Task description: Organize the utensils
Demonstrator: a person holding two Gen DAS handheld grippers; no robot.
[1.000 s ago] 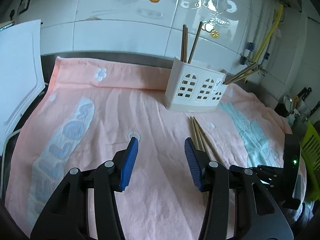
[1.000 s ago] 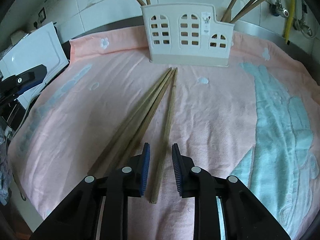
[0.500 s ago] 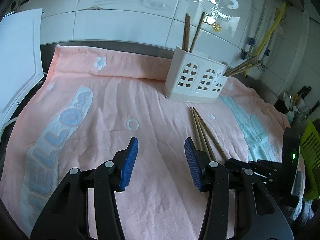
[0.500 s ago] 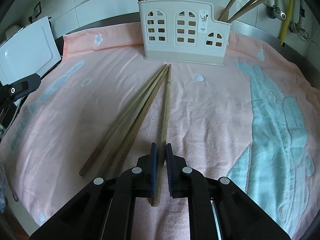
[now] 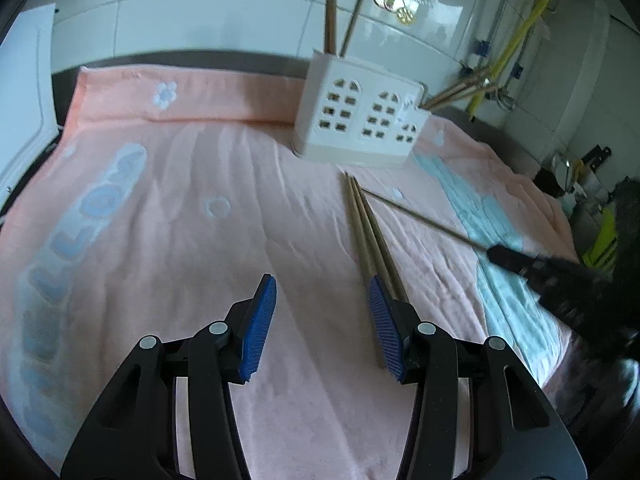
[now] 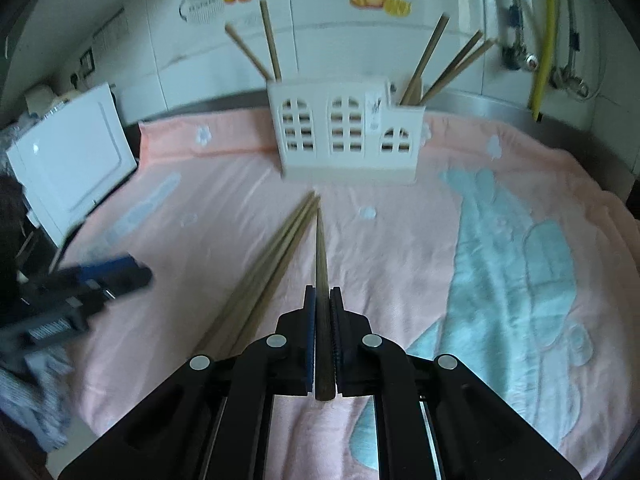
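Note:
My right gripper (image 6: 322,300) is shut on a wooden chopstick (image 6: 321,256) and holds it above the pink towel (image 6: 400,240), tip toward the white utensil holder (image 6: 348,140). The held chopstick also shows in the left wrist view (image 5: 424,220), running to the right gripper (image 5: 520,262). More chopsticks (image 6: 272,256) lie on the towel to the left of it; they also show in the left wrist view (image 5: 368,228). My left gripper (image 5: 322,322) is open and empty just left of them. The holder (image 5: 360,120) has chopsticks in its left and right compartments.
A white board (image 6: 76,168) leans at the towel's left edge. A tiled wall stands behind the holder. A yellow hose (image 6: 546,40) and pipes hang at the back right. The left gripper shows in the right wrist view (image 6: 80,284) at the left.
My right gripper closed on one chopstick and lifted it off the towel. My left gripper moved closer to the chopsticks on the towel and stayed open.

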